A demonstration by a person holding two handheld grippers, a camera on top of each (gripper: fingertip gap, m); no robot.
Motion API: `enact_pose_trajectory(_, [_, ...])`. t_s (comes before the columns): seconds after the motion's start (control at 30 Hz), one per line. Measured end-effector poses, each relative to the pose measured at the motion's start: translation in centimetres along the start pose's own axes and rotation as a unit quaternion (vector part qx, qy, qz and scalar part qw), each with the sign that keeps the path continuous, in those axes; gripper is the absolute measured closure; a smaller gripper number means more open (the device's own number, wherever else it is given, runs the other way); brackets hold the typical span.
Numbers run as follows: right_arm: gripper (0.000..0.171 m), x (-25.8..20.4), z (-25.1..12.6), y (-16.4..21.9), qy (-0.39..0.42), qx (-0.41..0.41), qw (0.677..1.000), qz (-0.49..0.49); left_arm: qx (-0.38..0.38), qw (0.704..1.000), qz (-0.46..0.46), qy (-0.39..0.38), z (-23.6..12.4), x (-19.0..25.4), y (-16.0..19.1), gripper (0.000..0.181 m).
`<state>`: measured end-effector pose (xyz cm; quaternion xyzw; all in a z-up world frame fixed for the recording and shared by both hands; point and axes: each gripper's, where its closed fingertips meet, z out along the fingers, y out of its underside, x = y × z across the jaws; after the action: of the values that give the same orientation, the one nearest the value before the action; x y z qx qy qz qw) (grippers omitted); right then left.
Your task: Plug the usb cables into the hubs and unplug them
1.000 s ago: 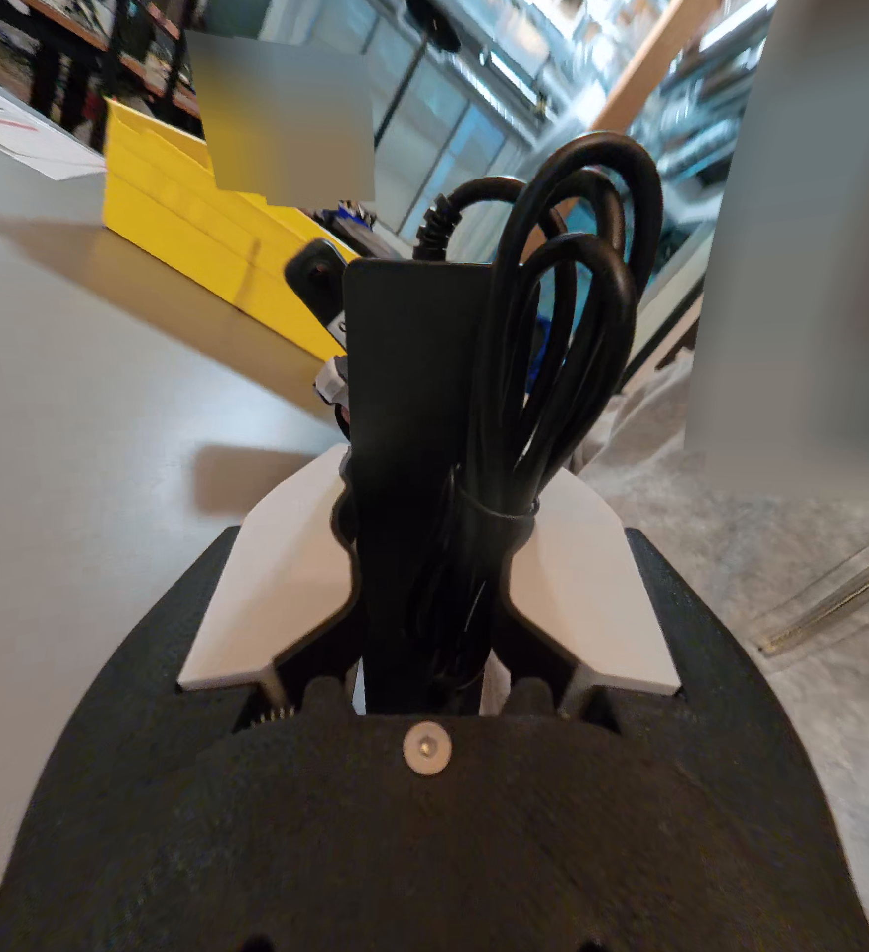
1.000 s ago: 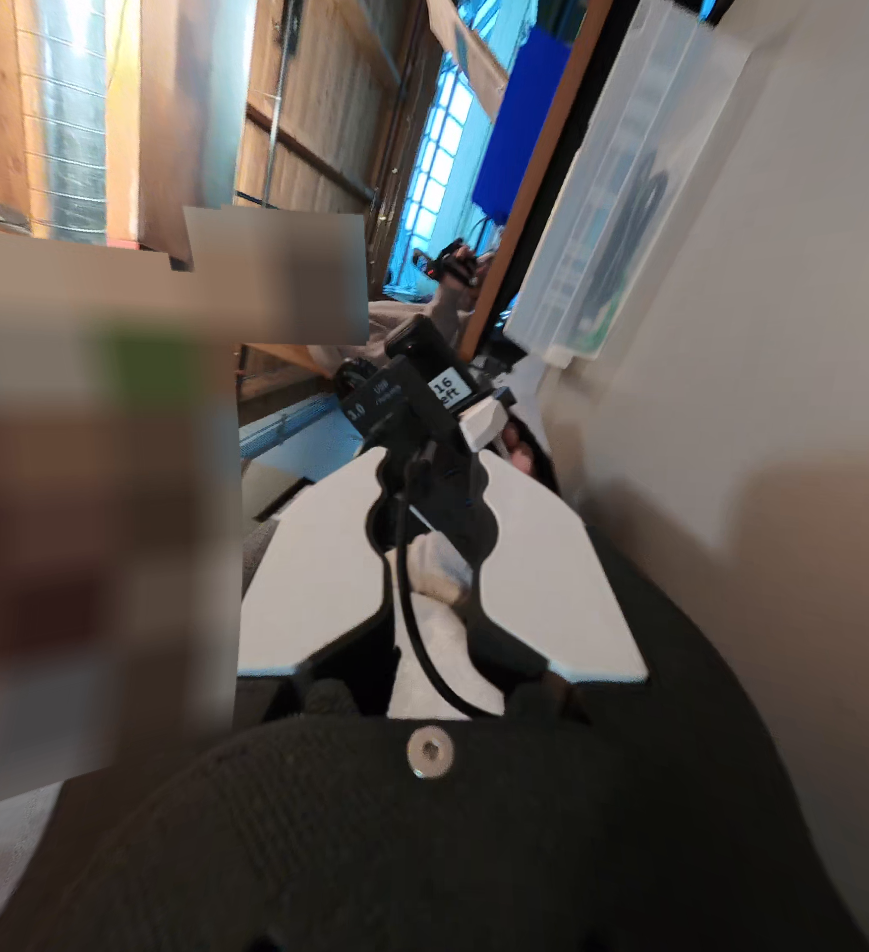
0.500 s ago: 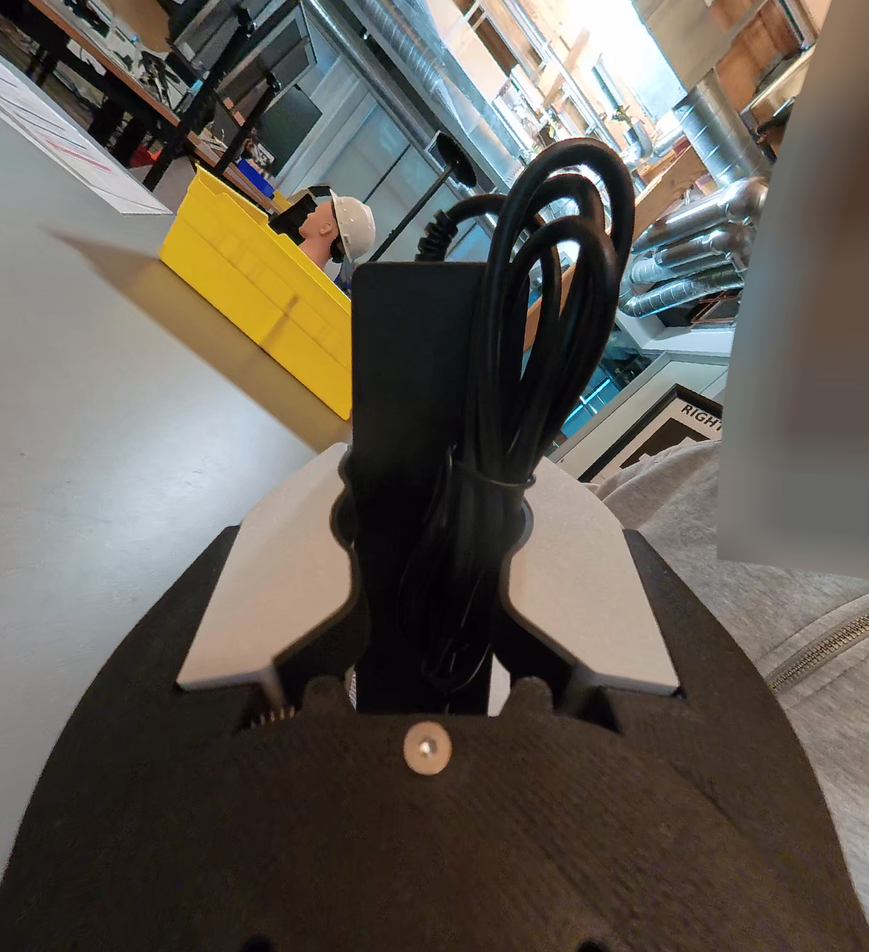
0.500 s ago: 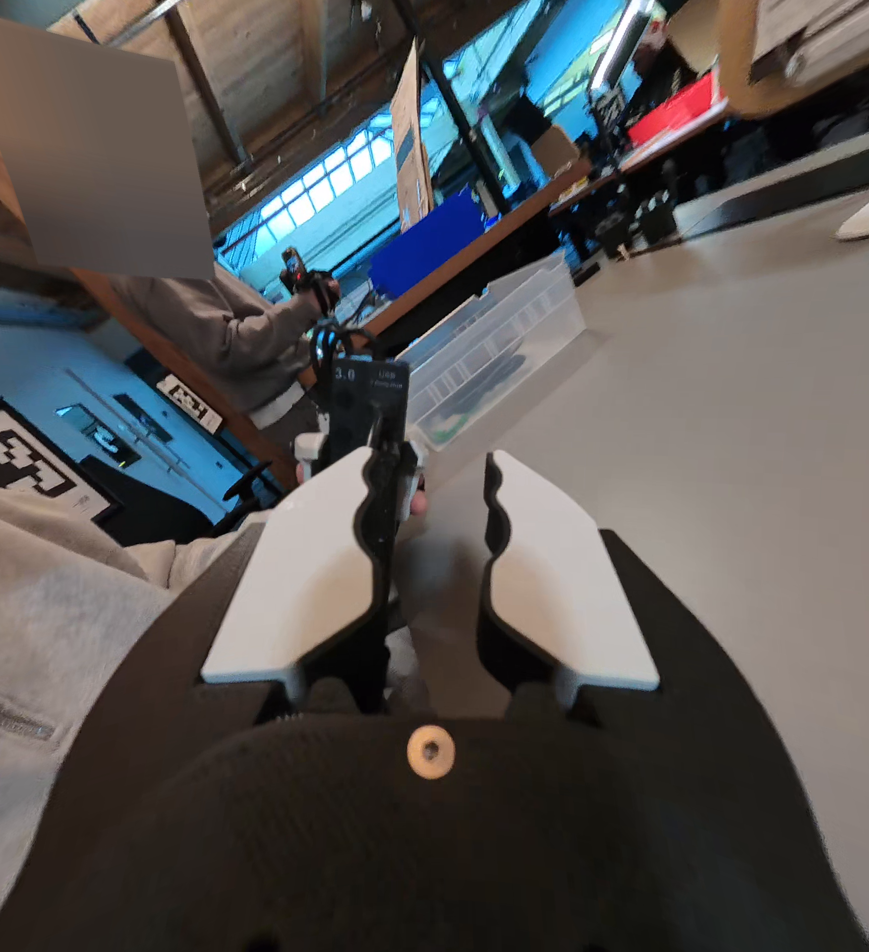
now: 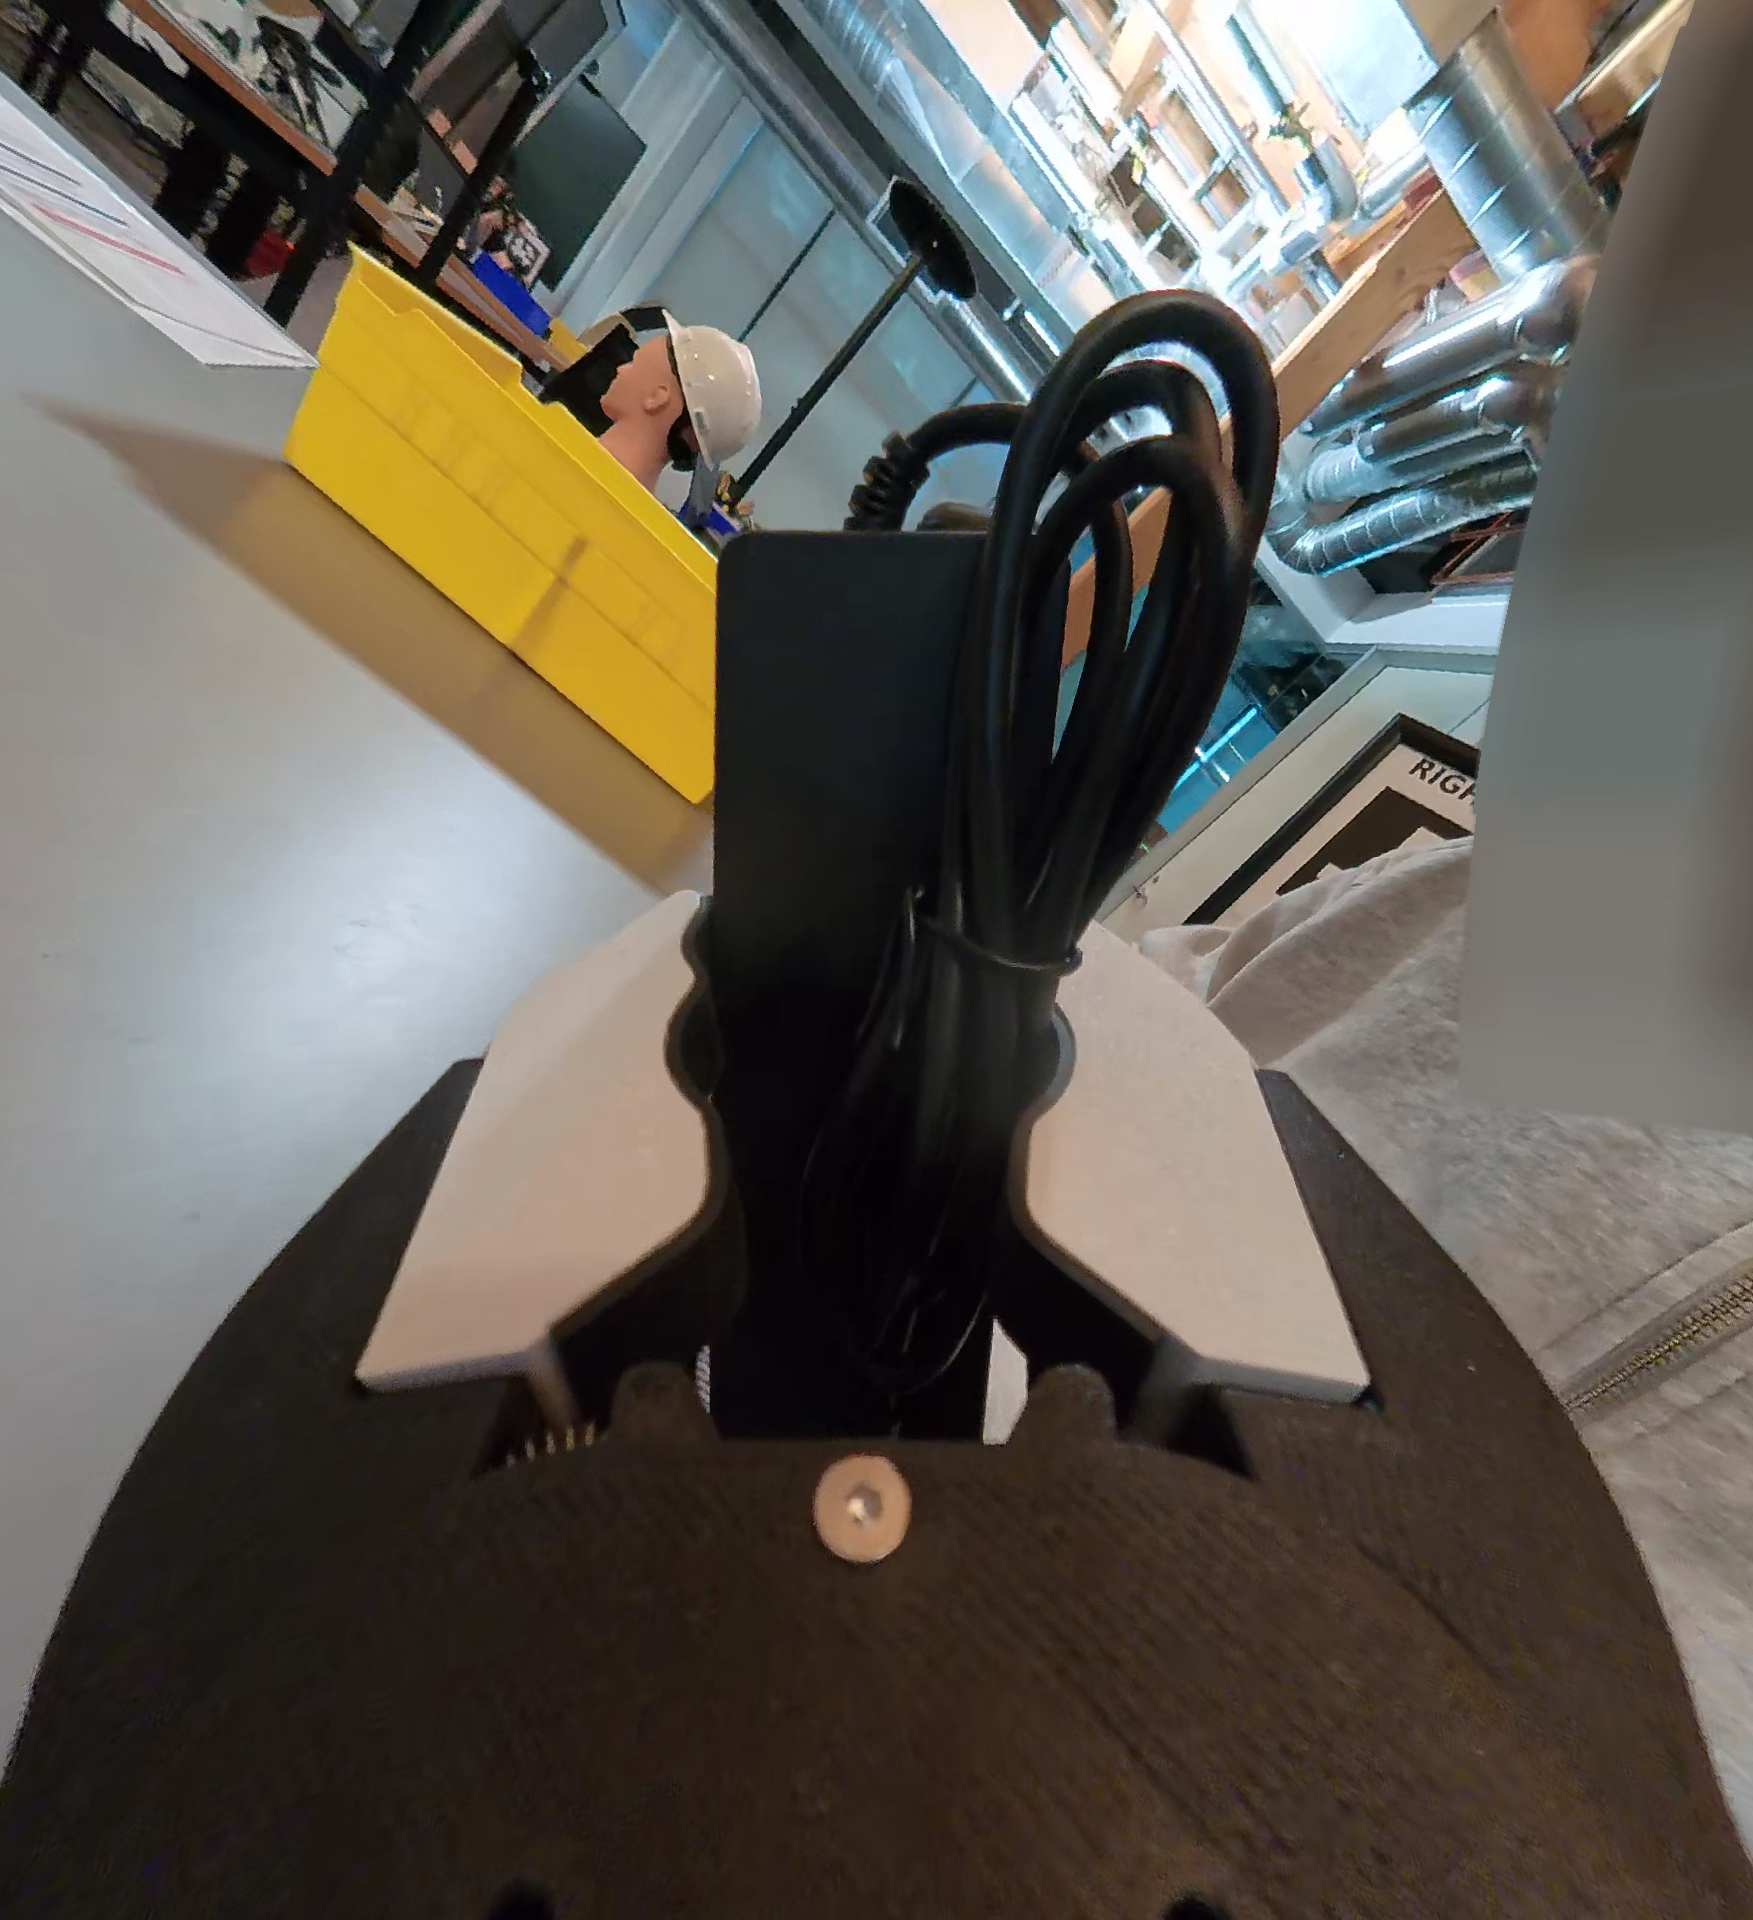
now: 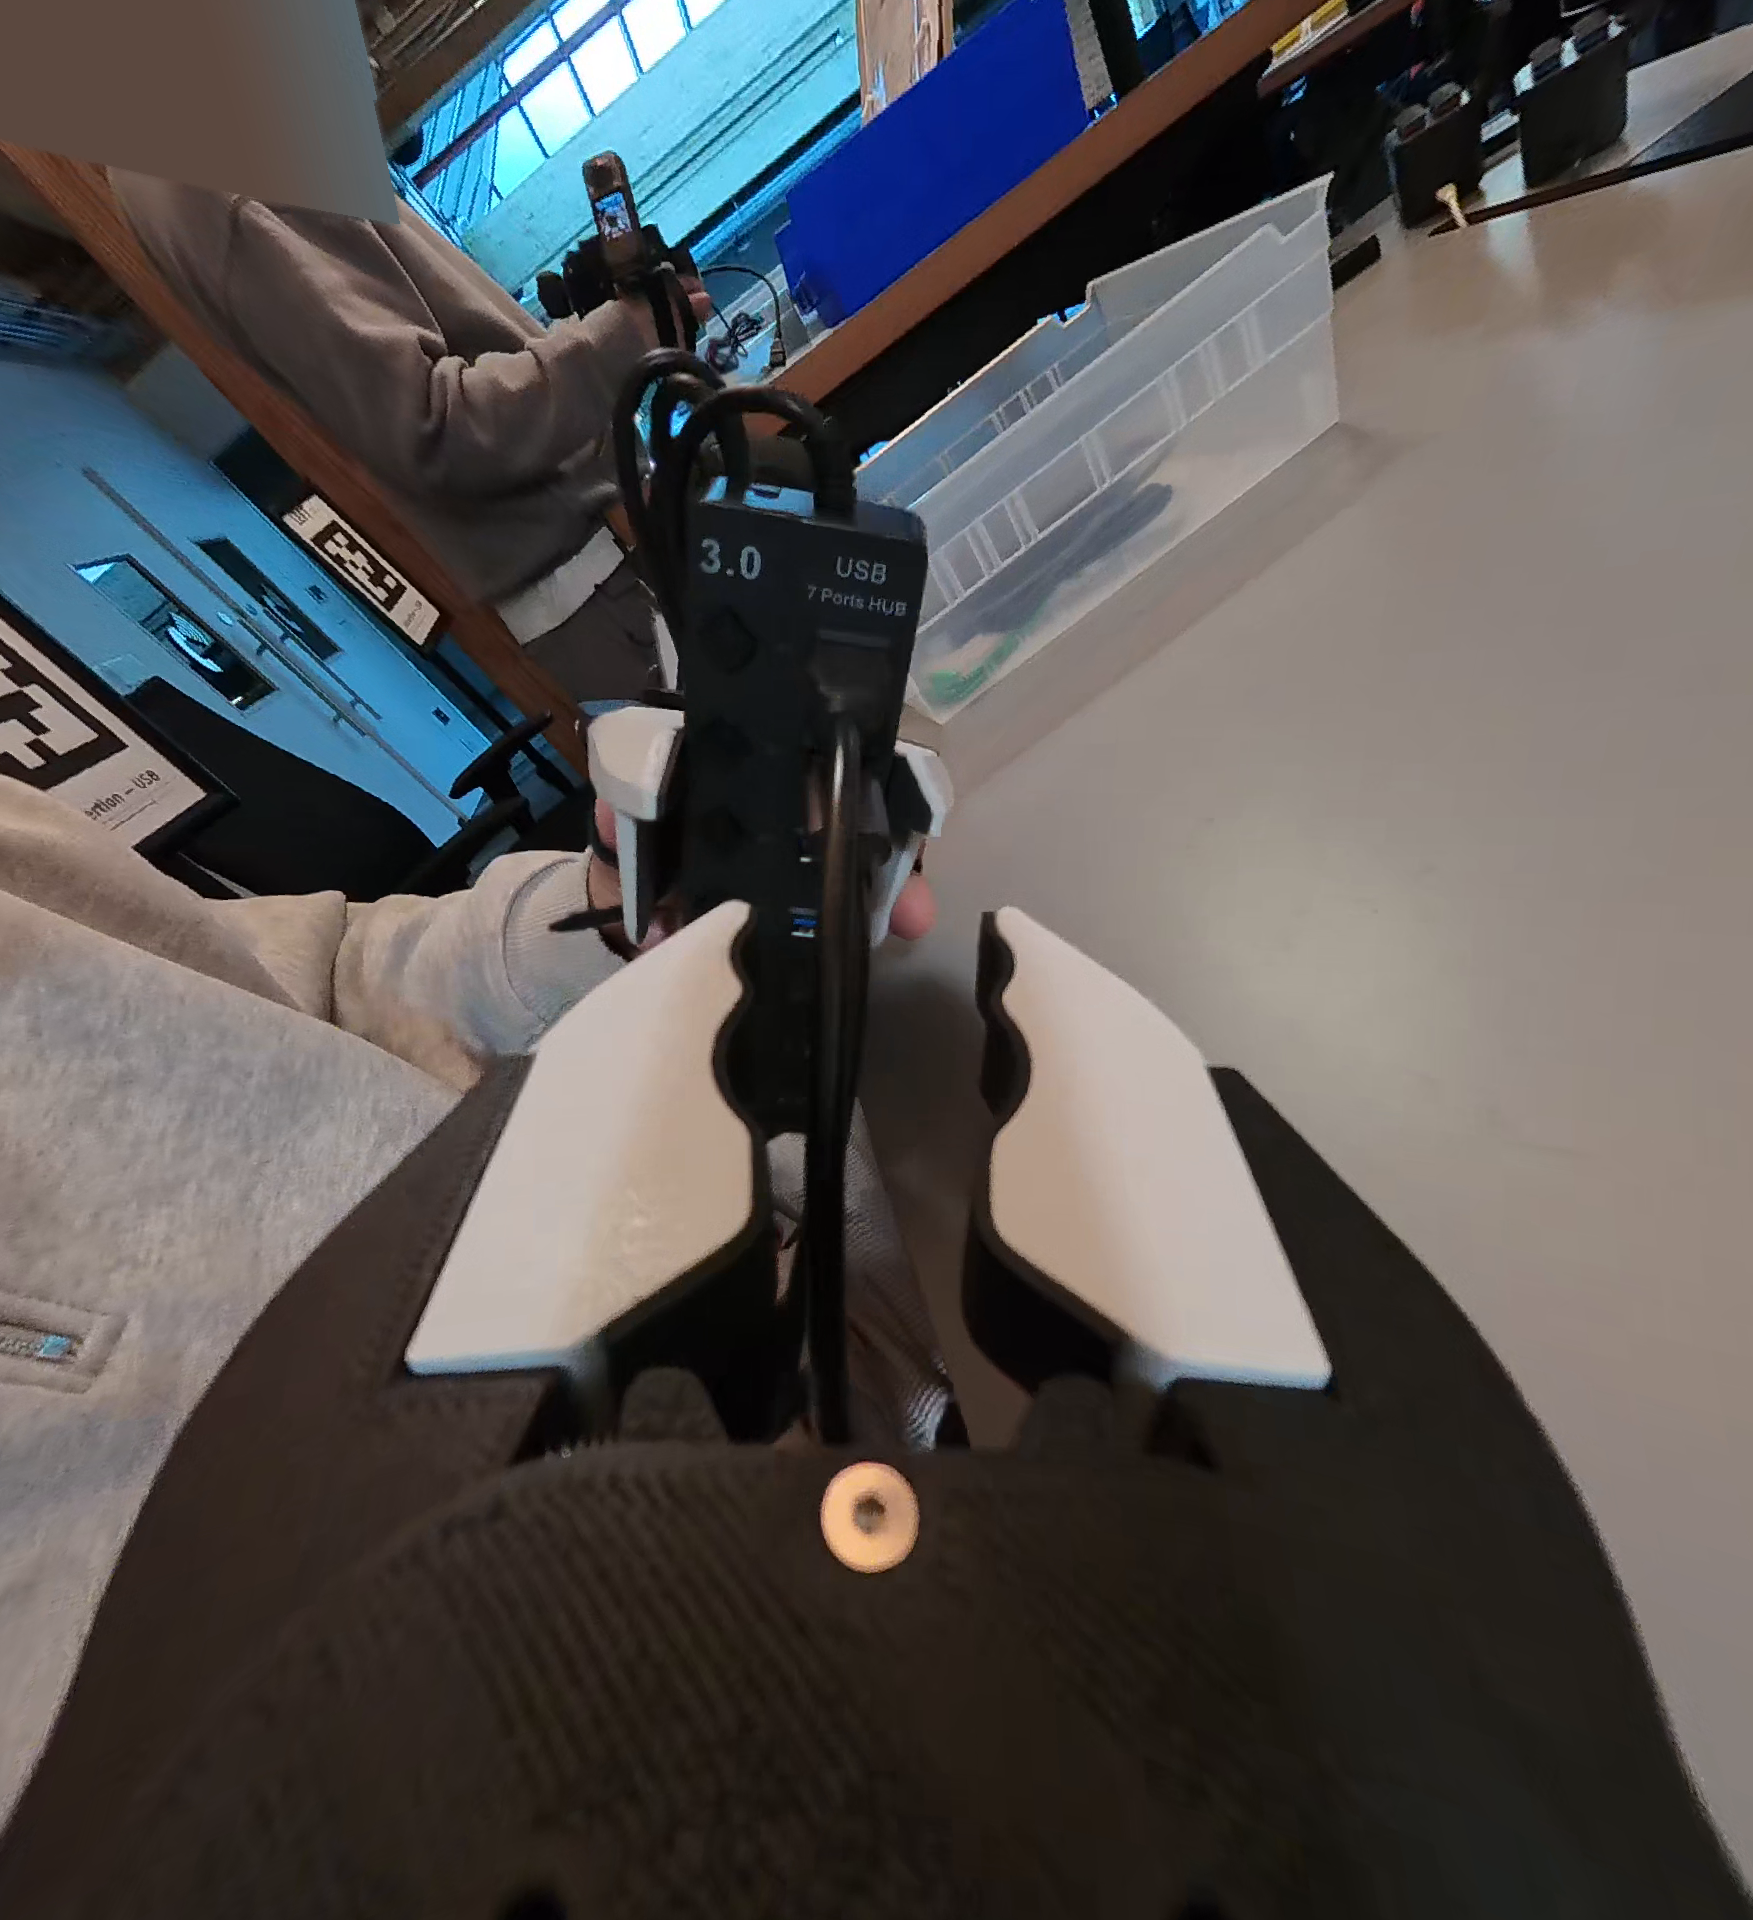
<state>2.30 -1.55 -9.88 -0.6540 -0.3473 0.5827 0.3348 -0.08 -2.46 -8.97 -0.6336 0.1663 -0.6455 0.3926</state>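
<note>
In the left wrist view, a yellow bin (image 5: 498, 540) sits upper left on the grey table (image 5: 176, 883). At frame centre the left gripper (image 5: 877, 997) pinches the upright black hub (image 5: 830, 727) with its bundled cord (image 5: 1111, 623). In the right wrist view, the right gripper (image 6: 864, 987) stands spread and empty; a black cable (image 6: 836, 935) plugged into the hub (image 6: 799, 665) runs down between its fingers (image 6: 633, 1132). A clear bin (image 6: 1142, 436) lies upper right.

Black hub (image 5: 830, 831) upright with bundled cord, cable (image 6: 836, 935) plugged in.

The hub (image 5: 830, 831) is standing between the left claw (image 5: 872, 997) fingers, its bundled cable (image 5: 1090, 644) lying alongside; a bin (image 5: 498, 540) is sitting behind on the worktop (image 5: 176, 883).
</note>
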Motion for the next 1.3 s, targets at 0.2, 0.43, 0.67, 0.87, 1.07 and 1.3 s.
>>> enact_pose_trajectory(0.2, [0.154,-0.2,-0.2,0.1,-0.008,-0.006,1.0,0.005,-0.02,1.0,0.005,-0.001,0.5,0.1,0.8,0.124])
enact_pose_trajectory(0.43, [0.164,-0.5,-0.2,0.3,-0.014,-0.016,1.0,-0.001,-0.033,0.999,0.008,-0.006,0.7,0.0,1.3,0.124])
enact_pose_trajectory(0.67, [0.164,-0.6,-0.2,0.4,-0.015,-0.02,1.0,-0.004,-0.052,0.998,0.011,-0.015,0.7,-0.3,1.8,0.123])
enact_pose_trajectory(0.87, [0.164,-0.8,-0.3,0.2,-0.021,-0.014,1.0,0.002,-0.063,0.998,0.012,-0.015,0.8,-0.1,2.0,0.124])
enact_pose_trajectory(1.07, [0.164,-0.8,-0.3,0.1,-0.022,-0.006,1.0,0.011,-0.073,0.997,0.008,-0.016,0.9,0.0,2.2,0.124])
enact_pose_trajectory(1.3, [0.163,-1.1,-0.5,0.0,-0.033,-0.009,0.999,0.024,-0.083,0.996,0.013,-0.013,1.1,0.3,2.6,0.123])
